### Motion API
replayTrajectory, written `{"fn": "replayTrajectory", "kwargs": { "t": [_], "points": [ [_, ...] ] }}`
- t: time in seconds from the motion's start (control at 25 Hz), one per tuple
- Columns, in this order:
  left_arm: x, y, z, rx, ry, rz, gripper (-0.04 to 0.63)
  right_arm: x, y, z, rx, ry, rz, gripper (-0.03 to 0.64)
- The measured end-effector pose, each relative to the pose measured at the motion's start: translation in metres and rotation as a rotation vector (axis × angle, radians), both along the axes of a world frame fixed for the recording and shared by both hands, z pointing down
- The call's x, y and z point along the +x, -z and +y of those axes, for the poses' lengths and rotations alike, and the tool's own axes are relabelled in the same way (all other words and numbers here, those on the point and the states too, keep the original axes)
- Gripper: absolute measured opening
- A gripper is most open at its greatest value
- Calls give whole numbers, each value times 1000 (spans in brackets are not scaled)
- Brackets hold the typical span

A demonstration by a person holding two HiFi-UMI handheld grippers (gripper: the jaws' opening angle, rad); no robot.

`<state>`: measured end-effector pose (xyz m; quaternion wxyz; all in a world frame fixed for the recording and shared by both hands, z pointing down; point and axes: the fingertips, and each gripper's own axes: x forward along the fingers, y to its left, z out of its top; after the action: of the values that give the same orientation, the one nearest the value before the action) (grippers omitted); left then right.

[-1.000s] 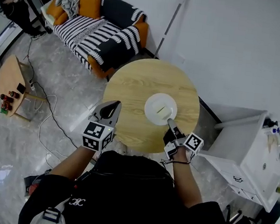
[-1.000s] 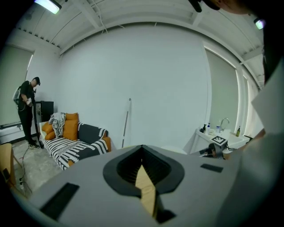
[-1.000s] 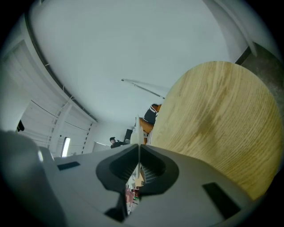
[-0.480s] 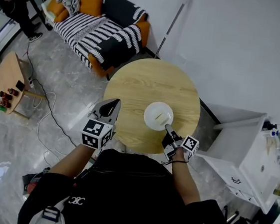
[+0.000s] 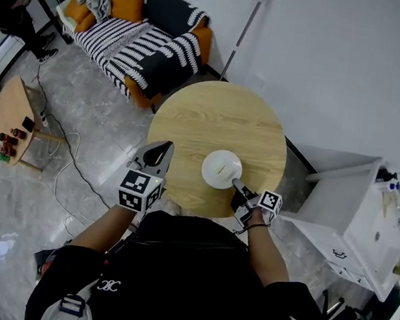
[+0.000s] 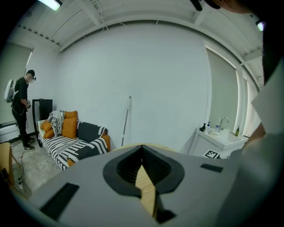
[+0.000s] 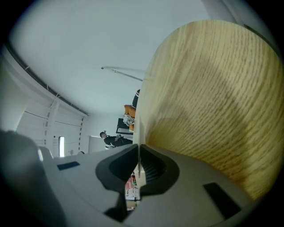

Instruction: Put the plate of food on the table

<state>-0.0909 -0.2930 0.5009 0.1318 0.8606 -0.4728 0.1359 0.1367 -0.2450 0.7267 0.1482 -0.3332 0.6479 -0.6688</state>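
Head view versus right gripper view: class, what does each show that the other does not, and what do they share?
Only the head view: the left tool, the food lying on top of the white plate, and the sink cabinet.
Only the right gripper view: the right tool up close, its jaws just eased open a little yet pinching the plate's thin rim, seen edge-on.
Both: the round wooden table, the plate, the right tool, and a person standing far off.
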Motion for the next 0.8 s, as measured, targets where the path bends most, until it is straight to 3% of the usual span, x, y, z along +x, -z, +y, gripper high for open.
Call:
{"fn": "replayTrajectory", "kwargs": {
  "t": [0.52, 0.8],
  "points": [
    [3, 1, 2, -6, -10, -1, 6, -4, -15, -3, -69, -3, 14, 23],
    [-1, -1, 5, -11, -3, 5, 6, -9, -20, -11, -140, 3, 109, 20]
  ]
}}
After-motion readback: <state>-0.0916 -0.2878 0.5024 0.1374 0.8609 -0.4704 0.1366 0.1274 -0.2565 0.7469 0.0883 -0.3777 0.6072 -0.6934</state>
